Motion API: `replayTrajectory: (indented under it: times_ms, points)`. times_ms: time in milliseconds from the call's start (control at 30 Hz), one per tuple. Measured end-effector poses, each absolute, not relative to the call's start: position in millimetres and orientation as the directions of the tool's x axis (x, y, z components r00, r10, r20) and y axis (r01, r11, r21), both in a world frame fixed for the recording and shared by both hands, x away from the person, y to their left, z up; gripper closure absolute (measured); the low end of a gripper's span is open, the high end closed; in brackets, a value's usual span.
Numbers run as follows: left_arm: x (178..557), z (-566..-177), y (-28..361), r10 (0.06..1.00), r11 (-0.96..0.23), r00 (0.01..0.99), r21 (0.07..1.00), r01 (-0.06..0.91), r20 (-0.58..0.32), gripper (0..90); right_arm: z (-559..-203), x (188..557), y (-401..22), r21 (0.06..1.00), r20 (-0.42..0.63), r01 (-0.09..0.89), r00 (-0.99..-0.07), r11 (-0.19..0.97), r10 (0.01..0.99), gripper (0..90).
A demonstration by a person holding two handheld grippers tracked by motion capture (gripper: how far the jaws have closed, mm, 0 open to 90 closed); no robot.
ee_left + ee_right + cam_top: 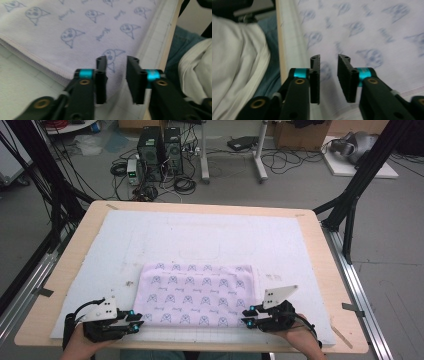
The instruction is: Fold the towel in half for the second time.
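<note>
Lying flat on the white mat [150, 240] toward the near side of the table [327, 270], the folded lilac towel [197, 295] with its blue printed pattern sits between the two grippers. The left gripper [136, 320] rests at the towel's near-left corner, its tips pointing right toward the cloth. In the left gripper view, its jaws stand a narrow gap apart above the towel's corner, and nothing is pinched between them. The right gripper [248, 316] rests at the near-right corner, tips pointing left. In the right gripper view, its jaws are likewise parted by a narrow gap over the towel's edge, gripping nothing. The towel's near edge runs close to the mat's near edge.
</note>
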State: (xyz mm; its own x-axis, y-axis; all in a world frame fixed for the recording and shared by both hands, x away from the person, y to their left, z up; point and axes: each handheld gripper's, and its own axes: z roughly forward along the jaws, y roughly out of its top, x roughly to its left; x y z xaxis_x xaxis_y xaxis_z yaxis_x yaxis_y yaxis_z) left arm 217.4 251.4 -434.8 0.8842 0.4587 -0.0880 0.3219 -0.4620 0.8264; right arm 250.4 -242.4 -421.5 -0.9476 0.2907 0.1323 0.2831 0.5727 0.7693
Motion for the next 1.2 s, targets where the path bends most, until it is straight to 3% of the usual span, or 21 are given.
replayTrajectory:
  times_ms: [167,367,533,700,767,967,1033,1200]
  points:
    - [239,-422,251,0.508,-0.41,0.858,0.854,0.32,-0.078,57.7,-414,277,-245,0.777,0.095,0.313,-0.916,0.546,0.39,58.9]
    - [292,-420,250,0.658,-0.327,0.749,0.868,0.373,-0.074,51.3,-408,333,-250,0.761,0.062,0.401,-0.828,0.511,0.557,46.7]
    - [332,-429,244,0.726,-0.308,0.681,0.839,0.449,-0.099,42.9,-416,371,-249,0.739,0.087,0.454,-0.797,0.498,0.597,35.6]
    - [353,-446,234,0.763,-0.366,0.641,0.765,0.529,-0.079,36.7,-433,391,-242,0.69,0.121,0.496,-0.797,0.528,0.592,35.7]
    - [353,-447,235,0.765,-0.35,0.636,0.766,0.54,-0.099,37.6,-440,392,-239,0.664,0.132,0.51,-0.799,0.546,0.586,37.9]
    - [351,-447,234,0.716,-0.341,0.677,0.76,0.553,-0.171,71.0,-439,383,-237,0.677,0.157,0.489,-0.826,0.55,0.541,74.5]
    - [352,-447,235,0.712,-0.326,0.673,0.757,0.567,-0.197,76.0,-437,380,-234,0.675,0.132,0.467,-0.838,0.571,0.529,78.9]
    - [348,-442,233,0.729,-0.326,0.668,0.781,0.533,-0.152,81.2,-428,375,-233,0.688,0.073,0.426,-0.846,0.588,0.528,81.2]
